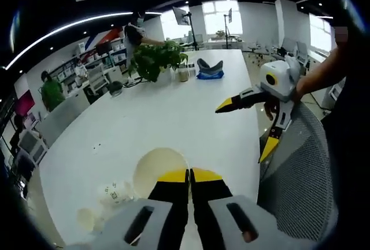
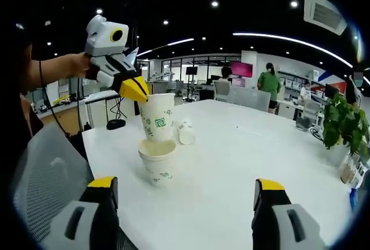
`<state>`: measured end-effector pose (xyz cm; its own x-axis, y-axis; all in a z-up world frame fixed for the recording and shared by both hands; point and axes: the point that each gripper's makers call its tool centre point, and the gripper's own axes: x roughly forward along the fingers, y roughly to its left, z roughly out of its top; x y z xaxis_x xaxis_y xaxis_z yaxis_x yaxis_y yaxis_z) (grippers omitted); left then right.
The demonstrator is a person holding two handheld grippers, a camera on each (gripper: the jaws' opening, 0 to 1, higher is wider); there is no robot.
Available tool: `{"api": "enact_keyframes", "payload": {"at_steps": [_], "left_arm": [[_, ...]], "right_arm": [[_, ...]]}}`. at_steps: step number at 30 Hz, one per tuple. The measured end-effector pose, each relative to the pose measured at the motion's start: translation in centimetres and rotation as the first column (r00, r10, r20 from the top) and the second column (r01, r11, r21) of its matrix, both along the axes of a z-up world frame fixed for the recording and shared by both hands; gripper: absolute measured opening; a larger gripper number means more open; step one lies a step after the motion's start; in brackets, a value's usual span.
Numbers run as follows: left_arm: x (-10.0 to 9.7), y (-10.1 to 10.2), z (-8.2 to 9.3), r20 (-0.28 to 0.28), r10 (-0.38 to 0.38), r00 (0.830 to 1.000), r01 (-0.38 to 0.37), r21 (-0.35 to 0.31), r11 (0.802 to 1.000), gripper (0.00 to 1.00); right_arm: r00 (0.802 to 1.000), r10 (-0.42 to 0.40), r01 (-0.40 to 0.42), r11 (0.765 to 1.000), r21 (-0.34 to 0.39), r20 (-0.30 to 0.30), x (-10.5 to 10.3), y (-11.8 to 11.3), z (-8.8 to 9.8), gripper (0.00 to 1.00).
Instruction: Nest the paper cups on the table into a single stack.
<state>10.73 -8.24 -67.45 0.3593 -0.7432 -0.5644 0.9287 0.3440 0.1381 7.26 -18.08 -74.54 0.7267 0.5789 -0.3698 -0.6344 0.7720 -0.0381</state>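
My left gripper (image 1: 189,175) is shut on the rim of a white paper cup (image 1: 157,170) with a green print. In the right gripper view that left gripper (image 2: 139,91) holds the cup (image 2: 157,117) upright in the air, just above a second upright cup (image 2: 157,166) on the white table (image 2: 243,163). A third cup (image 2: 186,131) lies on its side behind them. In the left gripper view the tipped cup (image 1: 115,194) and another cup (image 1: 87,218) sit low on the left. My right gripper (image 2: 186,186) is open and nothing is between its jaws; it hovers at the table's edge (image 1: 243,133).
A grey mesh chair (image 1: 295,169) stands at the table's near edge (image 2: 46,169). A potted plant (image 1: 156,59) and a blue object (image 1: 209,70) sit at the table's far end. People stand at desks in the background.
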Motion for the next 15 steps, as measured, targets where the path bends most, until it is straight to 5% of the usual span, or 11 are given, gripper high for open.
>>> {"api": "enact_keyframes", "payload": {"at_steps": [15], "left_arm": [[-0.66,-1.25,-0.02,0.008,-0.038,0.999,0.038,0.006,0.999,0.00]], "right_arm": [[1.000,0.007,-0.007,1.000,-0.008,-0.011,-0.13,0.28,-0.09,0.98]]}}
